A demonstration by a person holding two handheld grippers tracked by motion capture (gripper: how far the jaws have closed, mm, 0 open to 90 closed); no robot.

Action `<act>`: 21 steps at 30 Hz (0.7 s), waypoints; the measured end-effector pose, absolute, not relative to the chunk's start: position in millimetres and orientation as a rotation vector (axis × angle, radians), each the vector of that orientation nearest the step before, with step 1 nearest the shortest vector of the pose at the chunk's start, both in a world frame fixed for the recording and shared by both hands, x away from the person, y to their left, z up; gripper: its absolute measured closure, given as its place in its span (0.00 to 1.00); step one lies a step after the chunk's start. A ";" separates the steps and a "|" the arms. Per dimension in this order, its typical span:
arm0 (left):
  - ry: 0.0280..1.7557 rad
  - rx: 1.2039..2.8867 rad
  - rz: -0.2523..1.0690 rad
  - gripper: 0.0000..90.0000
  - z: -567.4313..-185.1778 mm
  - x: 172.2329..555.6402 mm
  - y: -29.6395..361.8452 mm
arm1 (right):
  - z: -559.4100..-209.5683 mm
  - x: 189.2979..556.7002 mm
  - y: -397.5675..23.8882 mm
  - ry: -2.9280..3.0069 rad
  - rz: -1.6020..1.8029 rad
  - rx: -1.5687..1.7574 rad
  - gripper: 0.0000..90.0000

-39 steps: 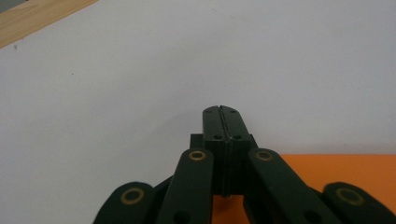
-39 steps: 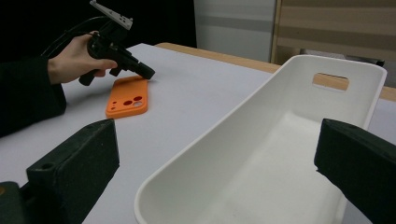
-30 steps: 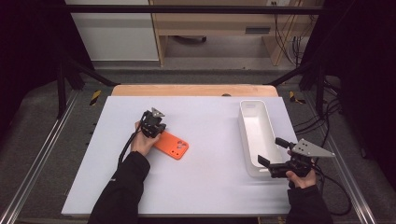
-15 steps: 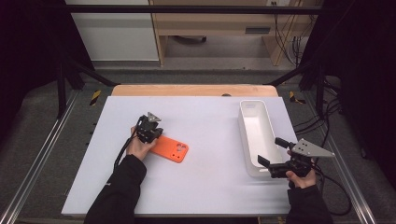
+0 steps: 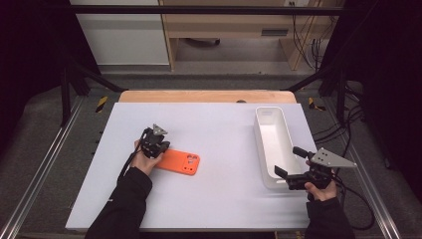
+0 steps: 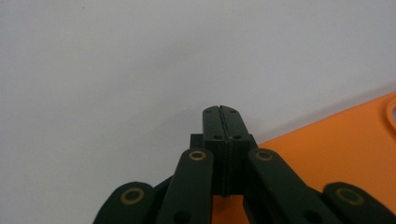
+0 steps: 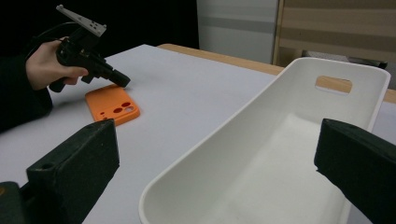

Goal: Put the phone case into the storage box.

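left gripper point(image 5: 160, 147) has its jaws pressed together with nothing between them, tips at the near-left edge of the orange phone case point(image 5: 178, 162), which lies flat on the white table point(image 5: 219, 129), left of centre. right gripper point(image 5: 290, 170) stands wide open around the near end of the white tray point(image 5: 271, 144), gripping nothing.

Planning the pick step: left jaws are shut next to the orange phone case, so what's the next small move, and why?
Probably open the left gripper before anything else. Its jaws are pressed together with nothing between them, tip at the edge of the flat-lying orange phone case. The right gripper, jaws open, waits at the white tray.
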State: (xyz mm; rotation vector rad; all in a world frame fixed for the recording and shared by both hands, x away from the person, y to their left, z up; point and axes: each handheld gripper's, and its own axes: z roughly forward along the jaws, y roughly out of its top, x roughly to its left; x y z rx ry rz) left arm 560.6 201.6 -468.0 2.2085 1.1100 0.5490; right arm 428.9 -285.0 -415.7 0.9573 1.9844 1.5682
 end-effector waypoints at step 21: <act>1.123 2.208 0.534 1.00 -467.6 534.2 207.9 | -414.6 428.0 -284.8 1.987 1.570 0.954 0.00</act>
